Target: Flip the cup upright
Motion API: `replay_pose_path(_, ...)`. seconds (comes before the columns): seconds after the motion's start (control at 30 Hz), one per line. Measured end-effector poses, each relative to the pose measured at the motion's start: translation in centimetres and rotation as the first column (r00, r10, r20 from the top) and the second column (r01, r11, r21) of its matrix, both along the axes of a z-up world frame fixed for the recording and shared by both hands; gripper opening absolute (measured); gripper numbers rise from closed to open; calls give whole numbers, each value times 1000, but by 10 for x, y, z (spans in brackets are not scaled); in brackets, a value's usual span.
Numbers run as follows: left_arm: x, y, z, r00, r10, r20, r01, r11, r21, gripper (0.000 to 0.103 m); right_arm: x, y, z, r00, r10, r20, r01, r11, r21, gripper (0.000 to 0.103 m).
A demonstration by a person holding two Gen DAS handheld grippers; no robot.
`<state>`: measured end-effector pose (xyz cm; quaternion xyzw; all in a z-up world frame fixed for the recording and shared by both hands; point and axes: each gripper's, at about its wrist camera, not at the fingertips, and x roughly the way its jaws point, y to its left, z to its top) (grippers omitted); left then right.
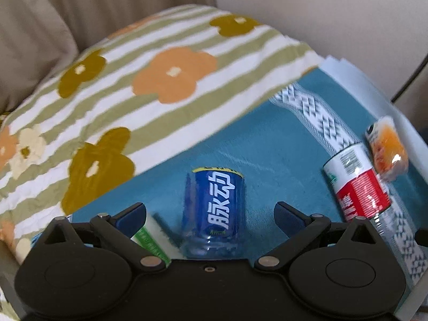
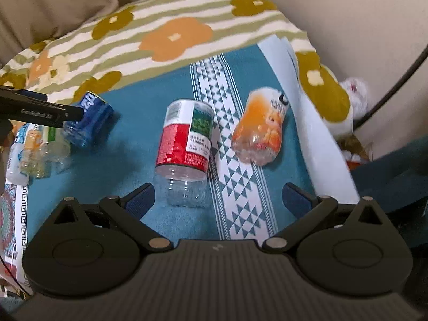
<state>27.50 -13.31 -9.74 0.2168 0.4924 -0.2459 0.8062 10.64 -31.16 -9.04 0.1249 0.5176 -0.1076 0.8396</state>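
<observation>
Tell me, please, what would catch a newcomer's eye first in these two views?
Probably the three cut bottle cups lying on their sides on the teal cloth: the blue cup framed between the open left tool, the red-and-white cup ahead of the open right tool, and the orange cup beyond it. Behind them sprawls a flowered striped quilt.

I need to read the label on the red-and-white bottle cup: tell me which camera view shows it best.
The right wrist view. The red-and-white bottle cup lies whole and central ahead of the open right gripper, label facing the camera. The left wrist view catches it only at the right edge, slanted, blurred and partly hidden by the left gripper.
</observation>
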Motion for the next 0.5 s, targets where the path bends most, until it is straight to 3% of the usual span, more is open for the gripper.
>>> replay_pose_path(0.3, 15, -7, -37, 997, -45, -62, 48, 998, 41, 90, 6, 3, -21, 995, -75, -58, 77, 997, 24, 103)
replay_pose_path(0.37, 14, -9, -41, 997, -52, -63, 55, 997, 52, 74, 7, 3, -23, 994, -84, -65, 86, 996, 25, 103)
replay_pose_path(0.5, 12, -11, -46, 997, -69, -40, 72, 994, 79, 69, 7, 3, -26, 993, -98, -70, 100, 994, 33, 103)
